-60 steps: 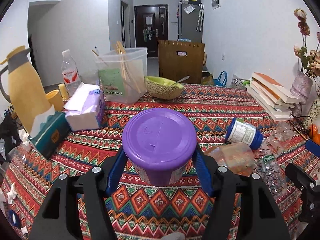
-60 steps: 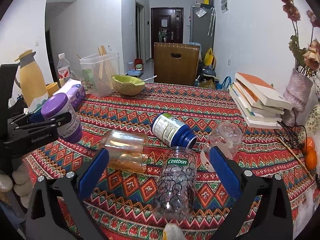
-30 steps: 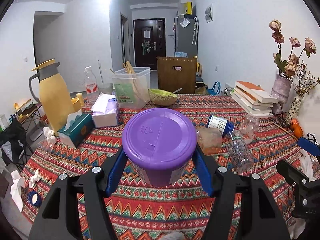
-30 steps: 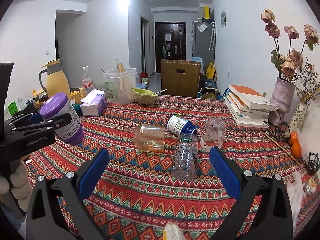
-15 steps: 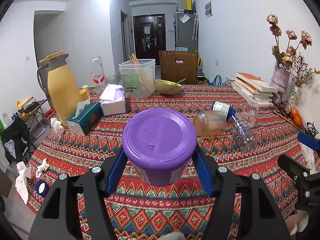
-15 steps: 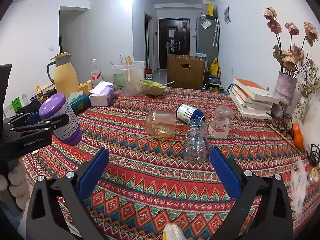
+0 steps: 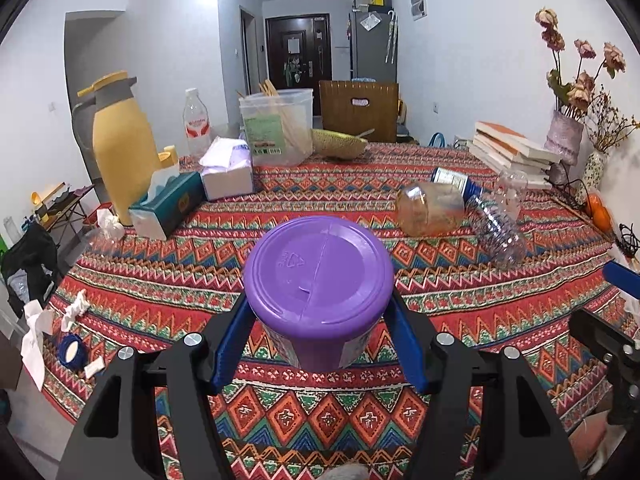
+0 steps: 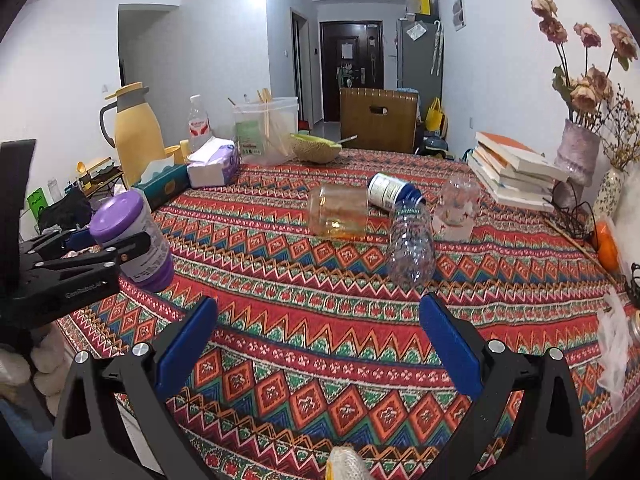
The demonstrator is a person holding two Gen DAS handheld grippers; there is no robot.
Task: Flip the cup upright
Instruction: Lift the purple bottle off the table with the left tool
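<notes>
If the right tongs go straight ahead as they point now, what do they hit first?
Most likely the clear plastic bottle lying on the tablecloth. The right tongs are open with only bare cloth between; depth is uncertain in the fisheye.

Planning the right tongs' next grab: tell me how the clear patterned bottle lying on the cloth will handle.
The clear patterned bottle lies on its side, a round body, so a nudge would probably roll it. It looks empty and thin-walled, so likely light and apt to flex if squeezed. Its cap end sits close to the blue-capped bottle, which may get bumped.
</notes>
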